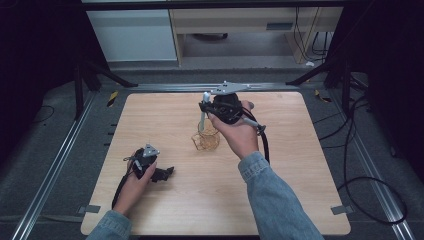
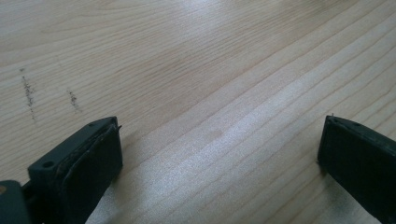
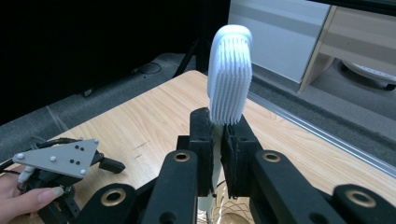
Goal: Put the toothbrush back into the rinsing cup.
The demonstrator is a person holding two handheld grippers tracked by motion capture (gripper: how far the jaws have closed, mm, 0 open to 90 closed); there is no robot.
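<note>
The right gripper is clamped on a white ribbed silicone brush, upright over a clear glass cup at table centre. Left gripper (seven o'clock) rests with jaws apart.

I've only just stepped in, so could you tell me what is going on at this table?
A person is working with a handheld tool in each hand at a wooden table. The right tool is shut on the handle of a white toothbrush, holding it upright with the bristle head on top, just above a clear cup near the middle of the table. Whether the handle's lower end is inside the cup is hard to tell. The left tool rests low over bare wood, jaws open and holding nothing.
</note>
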